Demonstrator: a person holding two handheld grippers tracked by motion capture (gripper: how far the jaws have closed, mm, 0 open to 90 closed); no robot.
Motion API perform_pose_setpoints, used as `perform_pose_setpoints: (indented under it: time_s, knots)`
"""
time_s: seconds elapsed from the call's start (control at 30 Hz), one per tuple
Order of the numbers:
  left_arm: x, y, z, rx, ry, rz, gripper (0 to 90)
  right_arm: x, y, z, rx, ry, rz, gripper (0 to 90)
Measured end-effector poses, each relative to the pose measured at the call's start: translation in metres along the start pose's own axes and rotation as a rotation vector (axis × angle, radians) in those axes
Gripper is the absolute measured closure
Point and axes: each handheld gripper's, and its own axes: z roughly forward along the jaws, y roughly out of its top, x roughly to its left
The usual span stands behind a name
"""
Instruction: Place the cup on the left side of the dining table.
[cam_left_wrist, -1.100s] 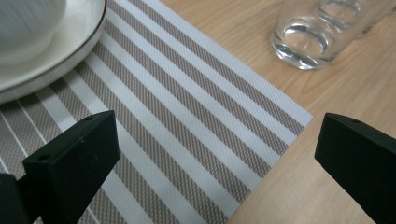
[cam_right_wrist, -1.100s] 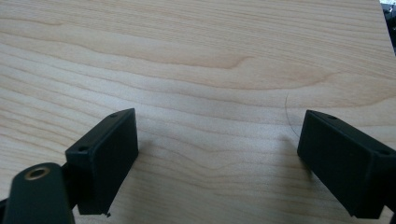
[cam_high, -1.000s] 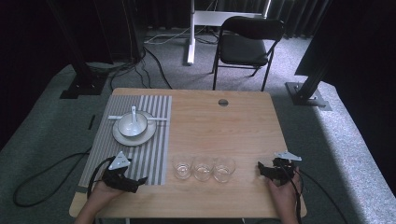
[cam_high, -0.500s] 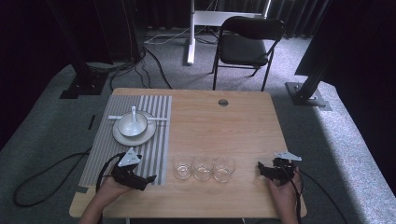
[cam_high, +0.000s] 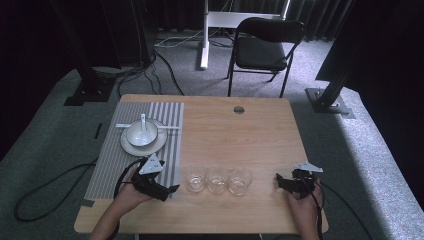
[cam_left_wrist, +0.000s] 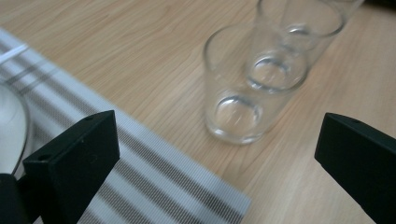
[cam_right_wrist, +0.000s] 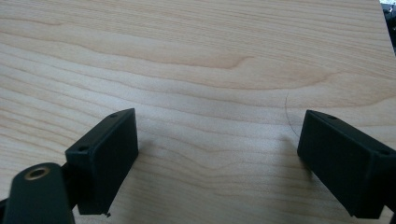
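Three empty clear glasses stand in a row near the table's front: left glass (cam_high: 196, 182), middle glass (cam_high: 217, 180), right glass (cam_high: 240, 180). My left gripper (cam_high: 169, 191) rests over the right edge of the striped placemat (cam_high: 107, 165), open and pointing at the left glass, a short way from it. In the left gripper view the nearest glass (cam_left_wrist: 236, 116) stands ahead between the wide-apart jaws, untouched, with the left gripper (cam_left_wrist: 217, 154) holding nothing. My right gripper (cam_high: 280, 181) sits at the front right, open over bare wood (cam_right_wrist: 210, 70); the right gripper (cam_right_wrist: 219, 140) is empty.
A white plate (cam_high: 131, 147) bearing a bowl (cam_high: 141, 134) and a spoon (cam_high: 143, 122) sits on the far part of the placemat. A round hole (cam_high: 239, 109) lies near the table's far edge. A black chair (cam_high: 267, 42) stands beyond the table.
My left gripper has slid right across the placemat toward the row of glasses. The right gripper and the glasses have stayed put.
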Motion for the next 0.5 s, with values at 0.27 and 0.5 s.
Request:
perform_pose_setpoints:
  time_s: [0.27, 0.5]
  knots:
    - [-0.010, 0.019, 0.012, 0.003, -0.037, 0.047, 0.3, 0.000, 0.000, 0.000, 0.000, 0.000, -0.001, 11.8]
    - [-0.019, 0.031, 0.028, 0.010, -0.071, 0.076, 0.3, 0.000, 0.000, 0.000, -0.001, 0.000, 0.000, 11.8]
